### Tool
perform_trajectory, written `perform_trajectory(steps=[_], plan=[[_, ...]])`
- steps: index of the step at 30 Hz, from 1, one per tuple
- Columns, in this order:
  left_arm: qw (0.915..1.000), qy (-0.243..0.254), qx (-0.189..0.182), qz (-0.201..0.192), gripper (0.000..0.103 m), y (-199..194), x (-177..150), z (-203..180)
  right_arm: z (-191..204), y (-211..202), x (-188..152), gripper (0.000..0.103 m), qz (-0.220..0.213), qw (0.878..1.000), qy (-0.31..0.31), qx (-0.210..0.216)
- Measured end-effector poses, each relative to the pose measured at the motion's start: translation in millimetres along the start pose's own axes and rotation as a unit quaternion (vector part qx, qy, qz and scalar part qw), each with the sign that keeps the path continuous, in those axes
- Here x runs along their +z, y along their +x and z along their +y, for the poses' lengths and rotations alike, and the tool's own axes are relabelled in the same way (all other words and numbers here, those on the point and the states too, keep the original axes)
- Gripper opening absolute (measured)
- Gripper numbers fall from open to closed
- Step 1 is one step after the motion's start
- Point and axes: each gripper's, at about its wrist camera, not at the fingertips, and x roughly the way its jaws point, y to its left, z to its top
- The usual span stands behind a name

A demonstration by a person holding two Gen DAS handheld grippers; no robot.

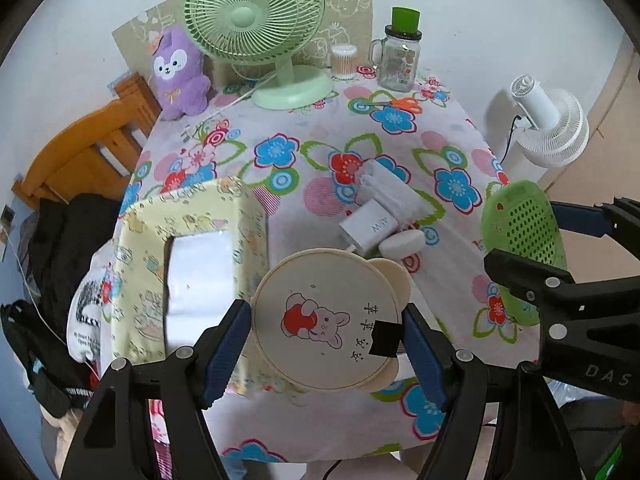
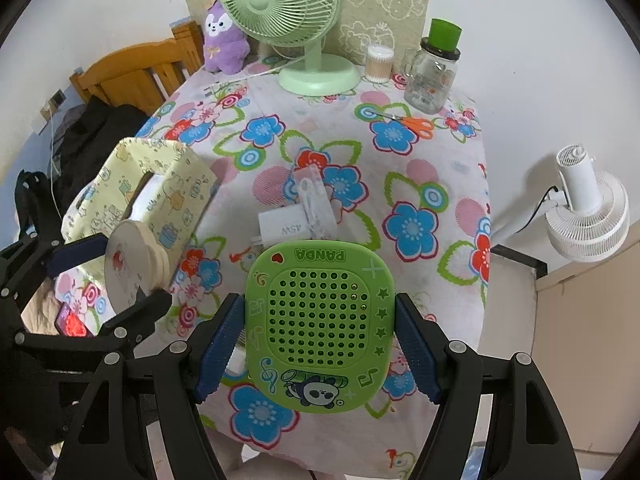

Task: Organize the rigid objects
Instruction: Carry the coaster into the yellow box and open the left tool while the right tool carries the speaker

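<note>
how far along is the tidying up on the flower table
Nothing looks put away yet. In hand: the left hand-held gripper is shut on the round cream case, and the right hand-held gripper on the green panda box, both lifted off the table. Left: the white charger, its cable bundle and the orange scissors lie loose on the tablecloth.

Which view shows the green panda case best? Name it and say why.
The right wrist view: the green panda case faces the camera flat between the right tongs, with its PANDA lettering, hole grid and panda drawing all readable. The left wrist view shows the case only edge-on at the right rim, partly behind those tongs.
</note>
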Motion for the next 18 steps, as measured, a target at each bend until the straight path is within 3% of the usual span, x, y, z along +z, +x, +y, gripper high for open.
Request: perform_trajectory(steps=[18], plan=[[0.9995, 0.031, -0.007, -0.002, 0.077, 1, 7, 67, 68, 6, 35, 0.076, 0.001, 1.000, -0.015, -0.011]])
